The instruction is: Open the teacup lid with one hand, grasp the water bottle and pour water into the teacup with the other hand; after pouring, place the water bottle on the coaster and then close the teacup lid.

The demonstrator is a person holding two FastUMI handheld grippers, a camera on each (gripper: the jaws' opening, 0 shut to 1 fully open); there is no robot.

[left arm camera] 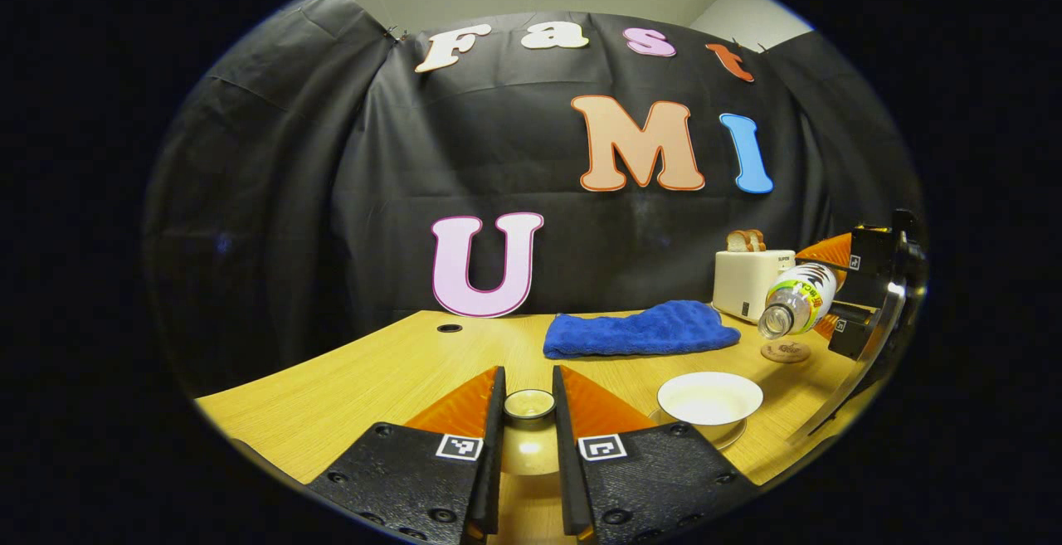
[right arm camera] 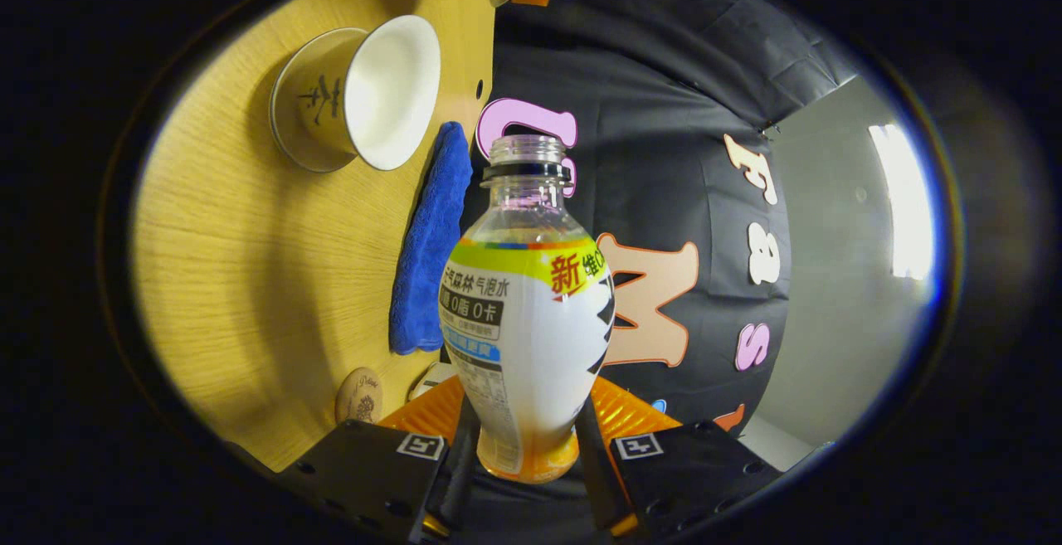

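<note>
We've got the left gripper (left arm camera: 528,412) clamped on the teacup lid (left arm camera: 529,402) up close. Right gripper (right arm camera: 521,454) grips the water bottle (right arm camera: 527,313) tipped sideways, above the coaster (left arm camera: 785,352), beyond the open teacup (left arm camera: 709,398).

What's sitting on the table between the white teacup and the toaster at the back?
In the left gripper view, a folded blue towel lies on the table between the teacup and the toaster, with a small round coaster nearby.

Uncapped water bottle (right arm camera: 527,313) tipped sideways above round coaster (left arm camera: 785,352). White teacup (left arm camera: 709,400) open on its saucer; lid (left arm camera: 529,404) lifted off.
</note>
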